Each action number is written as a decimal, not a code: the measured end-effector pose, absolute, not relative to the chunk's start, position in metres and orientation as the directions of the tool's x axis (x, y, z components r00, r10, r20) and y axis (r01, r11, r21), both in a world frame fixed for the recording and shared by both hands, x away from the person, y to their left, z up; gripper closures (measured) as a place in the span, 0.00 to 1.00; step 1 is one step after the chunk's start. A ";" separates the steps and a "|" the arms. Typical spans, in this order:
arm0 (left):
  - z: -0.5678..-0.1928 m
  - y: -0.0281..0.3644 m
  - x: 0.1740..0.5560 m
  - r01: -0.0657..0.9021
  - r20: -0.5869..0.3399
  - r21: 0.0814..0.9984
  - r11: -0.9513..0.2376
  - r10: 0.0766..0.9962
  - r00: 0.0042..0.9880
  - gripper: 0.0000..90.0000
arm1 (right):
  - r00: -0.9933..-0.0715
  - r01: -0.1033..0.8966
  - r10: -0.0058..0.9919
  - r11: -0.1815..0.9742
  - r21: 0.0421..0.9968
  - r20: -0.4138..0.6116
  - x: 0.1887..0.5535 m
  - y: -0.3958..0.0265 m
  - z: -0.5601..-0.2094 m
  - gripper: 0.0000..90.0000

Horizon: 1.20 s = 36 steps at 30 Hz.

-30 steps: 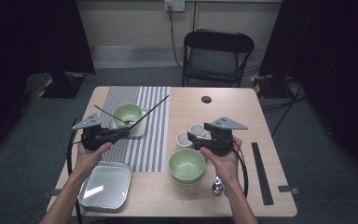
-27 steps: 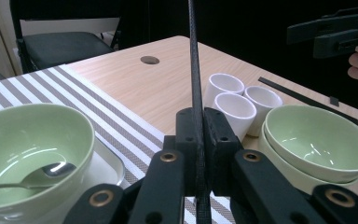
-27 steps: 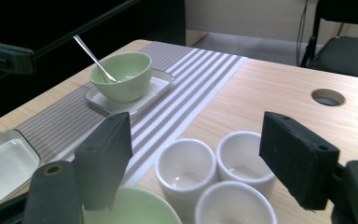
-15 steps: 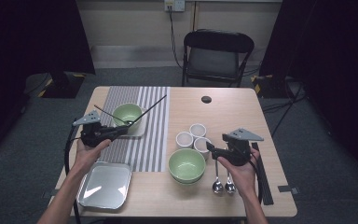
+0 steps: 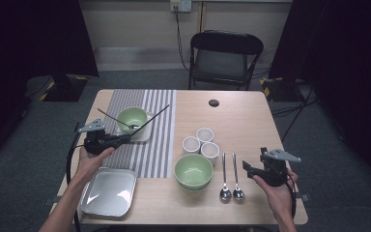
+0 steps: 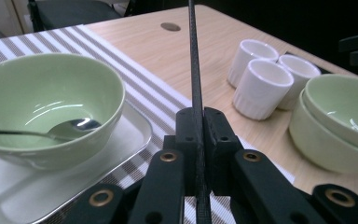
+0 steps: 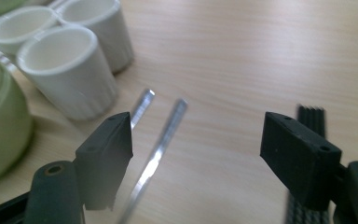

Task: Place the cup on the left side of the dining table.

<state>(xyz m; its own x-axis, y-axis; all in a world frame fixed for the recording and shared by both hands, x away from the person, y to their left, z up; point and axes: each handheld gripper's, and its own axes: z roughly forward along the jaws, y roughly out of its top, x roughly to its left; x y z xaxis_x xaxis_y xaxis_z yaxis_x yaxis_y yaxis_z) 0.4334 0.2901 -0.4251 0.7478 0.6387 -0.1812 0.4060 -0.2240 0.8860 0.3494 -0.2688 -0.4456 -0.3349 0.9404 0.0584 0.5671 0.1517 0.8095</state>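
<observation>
My left gripper (image 5: 121, 139) hovers over the striped mat (image 5: 157, 145), shut on a thin black stick (image 5: 152, 117) that points away to the right; in the left gripper view the stick (image 6: 195, 79) rises from between the closed jaws. Beside it a green bowl (image 5: 132, 118) with a spoon (image 6: 70, 127) inside stands on a small white tray (image 5: 144, 135). My right gripper (image 5: 249, 167) is low at the table's right front, to the right of two spoons (image 5: 231, 179). Its jaws have just opened a little wider, with nothing held; the spoon handles (image 7: 161, 135) lie on the table below them.
Stacked green bowls (image 5: 193, 170) sit at the front centre, with three white cups (image 5: 201, 142) behind them. A metal tray (image 5: 108, 191) lies at the front left. Black sticks (image 7: 310, 114) lie by my right jaw. A small black disc (image 5: 214, 103) and a chair (image 5: 224, 58) are at the back.
My right hand has moved from behind the stacked bowls to the right and toward the front edge, ending beside the two spoons. The left hand has hardly moved.
</observation>
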 end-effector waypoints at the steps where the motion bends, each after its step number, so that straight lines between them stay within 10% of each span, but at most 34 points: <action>1: -0.425 0.291 0.434 0.408 -0.185 0.887 -0.216 0.644 0.743 0.95 | -0.322 0.576 0.945 0.151 0.803 0.053 0.348 -0.275 -0.450 0.27; 36: -0.468 0.306 0.454 0.526 -0.211 0.799 -0.293 0.683 0.700 0.95 | -0.229 0.646 0.973 0.160 0.746 -0.011 0.331 -0.319 -0.499 0.24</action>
